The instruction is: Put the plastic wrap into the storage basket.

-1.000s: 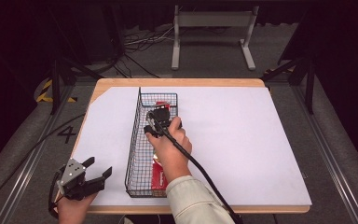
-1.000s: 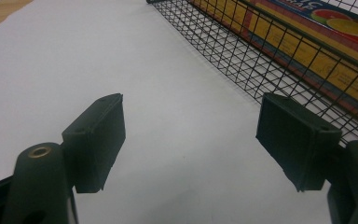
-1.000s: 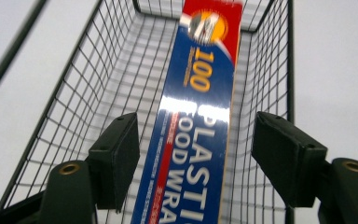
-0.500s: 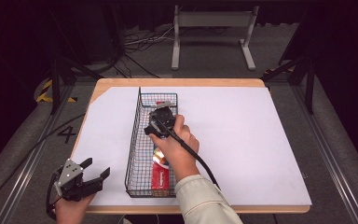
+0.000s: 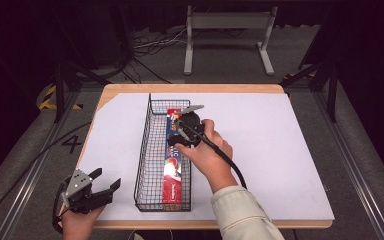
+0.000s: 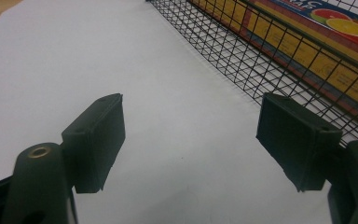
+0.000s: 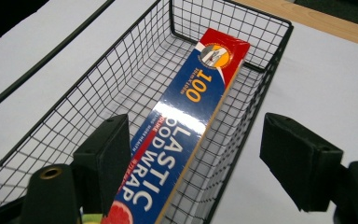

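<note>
On the bench (image 5: pixel 290 150) a long wire basket (image 5: pixel 145 165) runs from near to far left of centre, and the plastic wrap box (image 5: pixel 172 175) lies lengthwise inside it along the right wall, so the placing step looks finished. The right gripper (image 5: pixel 192 111) hangs above the box's far half; its jaws have just been opening and stand spread with nothing pinched. The left gripper (image 5: pixel 111 181) waits at the near left corner, jaws spread and empty. Next, I judge, the right hand should withdraw without catching the basket rim.
</note>
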A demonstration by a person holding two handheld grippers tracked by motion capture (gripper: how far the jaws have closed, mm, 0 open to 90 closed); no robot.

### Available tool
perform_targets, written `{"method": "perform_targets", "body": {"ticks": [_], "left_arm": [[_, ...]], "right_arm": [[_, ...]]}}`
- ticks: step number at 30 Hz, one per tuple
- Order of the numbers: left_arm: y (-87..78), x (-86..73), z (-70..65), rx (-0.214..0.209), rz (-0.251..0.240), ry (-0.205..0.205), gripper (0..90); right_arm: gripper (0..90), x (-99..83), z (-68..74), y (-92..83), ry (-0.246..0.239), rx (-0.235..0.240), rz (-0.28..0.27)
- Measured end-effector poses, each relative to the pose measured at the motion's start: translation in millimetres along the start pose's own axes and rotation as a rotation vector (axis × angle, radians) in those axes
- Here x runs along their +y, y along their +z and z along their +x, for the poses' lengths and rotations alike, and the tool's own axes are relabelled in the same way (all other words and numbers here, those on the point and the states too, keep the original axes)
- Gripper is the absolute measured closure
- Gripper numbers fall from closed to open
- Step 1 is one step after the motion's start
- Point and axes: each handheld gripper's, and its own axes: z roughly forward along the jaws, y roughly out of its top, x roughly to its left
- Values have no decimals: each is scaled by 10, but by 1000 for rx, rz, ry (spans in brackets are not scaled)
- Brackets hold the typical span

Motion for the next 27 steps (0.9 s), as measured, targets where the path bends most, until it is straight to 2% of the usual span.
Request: {"method": "perform_targets", "body": {"ticks": [5, 10, 11, 13, 15, 16, 20, 27], "left_arm": [[46, 18, 13, -20, 19, 7, 225], [69, 32, 27, -28, 30, 5, 222], [76, 29, 28, -31, 33, 5, 222], [100, 11, 34, -33, 39, 2, 222], [110, 5, 44, -33, 45, 0, 222], [119, -4, 51, -34, 48, -5, 222], [127, -12, 66, -27, 48, -6, 222], [137, -12, 59, -16, 53, 8, 223]], "right_arm": [[247, -76, -124, -125, 7, 34, -19], [242, -143, -202, -215, -23, 47, -17], [241, -170, -250, -267, -39, 54, -25], [235, -200, -311, -323, -43, 65, -32], [235, -217, -348, -350, -39, 66, -39], [233, -261, -440, -408, -26, 78, -49], [231, -359, -607, -489, -19, 80, -64], [224, -525, -816, -608, -6, 94, -94]]}}
